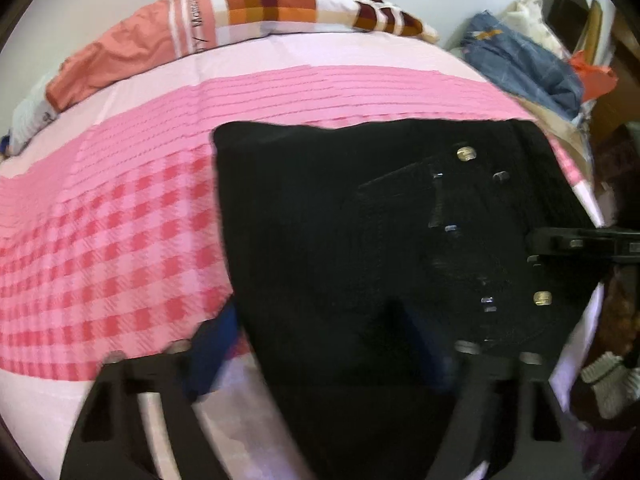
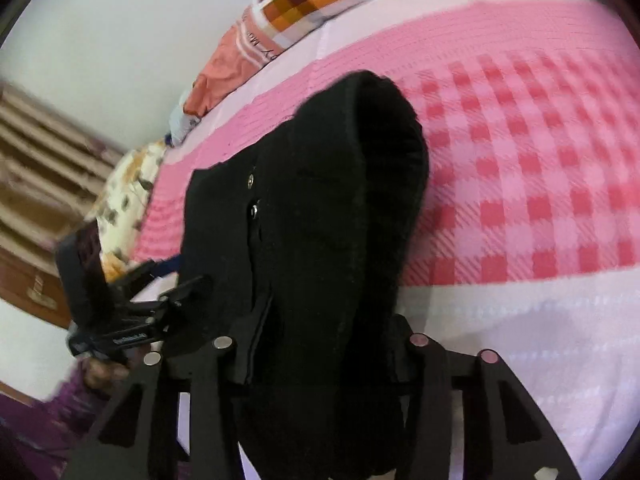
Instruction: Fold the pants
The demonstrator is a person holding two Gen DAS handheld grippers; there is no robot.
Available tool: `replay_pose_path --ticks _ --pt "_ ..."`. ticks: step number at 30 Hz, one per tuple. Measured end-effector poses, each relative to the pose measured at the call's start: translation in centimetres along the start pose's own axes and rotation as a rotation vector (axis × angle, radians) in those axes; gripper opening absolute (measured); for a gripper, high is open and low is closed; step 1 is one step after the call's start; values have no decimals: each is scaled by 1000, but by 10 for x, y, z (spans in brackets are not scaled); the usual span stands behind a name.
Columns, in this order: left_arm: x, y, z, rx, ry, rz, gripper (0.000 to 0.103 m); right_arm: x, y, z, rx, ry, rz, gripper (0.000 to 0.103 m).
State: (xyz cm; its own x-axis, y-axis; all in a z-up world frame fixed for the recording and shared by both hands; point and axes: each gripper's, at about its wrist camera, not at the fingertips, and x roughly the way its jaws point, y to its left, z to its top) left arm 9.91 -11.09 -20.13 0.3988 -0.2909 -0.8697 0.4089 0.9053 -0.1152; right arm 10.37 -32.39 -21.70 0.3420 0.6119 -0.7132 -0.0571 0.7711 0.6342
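Observation:
Black pants [image 1: 360,220] lie on a pink checked bedspread [image 1: 120,240], their metal buttons and a pocket showing. My left gripper [image 1: 320,348] hovers over the near left edge of the pants; one blue pad is over the bedspread and the other over the black cloth, with a wide gap, so it is open. In the right wrist view the pants [image 2: 340,200] bulge up in a thick fold, and my right gripper [image 2: 320,360] is shut on that fold, cloth filling the gap. The right gripper [image 1: 576,244] shows at the waist end, and the left gripper [image 2: 132,312] at the left.
A checked orange pillow [image 1: 280,4] lies at the head of the bed against a white wall. A heap of jeans and other clothes [image 1: 520,56] sits beyond the bed's right side. Wooden furniture [image 2: 32,160] stands off the bed. A hand in a purple sleeve [image 2: 100,372] holds the left gripper.

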Motion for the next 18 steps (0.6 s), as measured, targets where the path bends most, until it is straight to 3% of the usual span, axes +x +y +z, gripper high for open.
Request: replay_pose_path --ticks 6,10,12,14,18 --pt "-7 3 4 -17 -13 6 44 -5 1 0 35 -13 44 37" --pt "-9 9 4 -30 -10 -22 42 -4 -2 -1 39 0 39 37" --pt "-9 8 4 -20 -5 -21 44 -4 -6 0 51 4 48 39" --pt "-8 10 4 -14 2 -29 53 -3 -12 -1 75 7 65 45" --pt "-1 23 0 -20 26 -75 79 -6 -21 -2 121 8 126 53"
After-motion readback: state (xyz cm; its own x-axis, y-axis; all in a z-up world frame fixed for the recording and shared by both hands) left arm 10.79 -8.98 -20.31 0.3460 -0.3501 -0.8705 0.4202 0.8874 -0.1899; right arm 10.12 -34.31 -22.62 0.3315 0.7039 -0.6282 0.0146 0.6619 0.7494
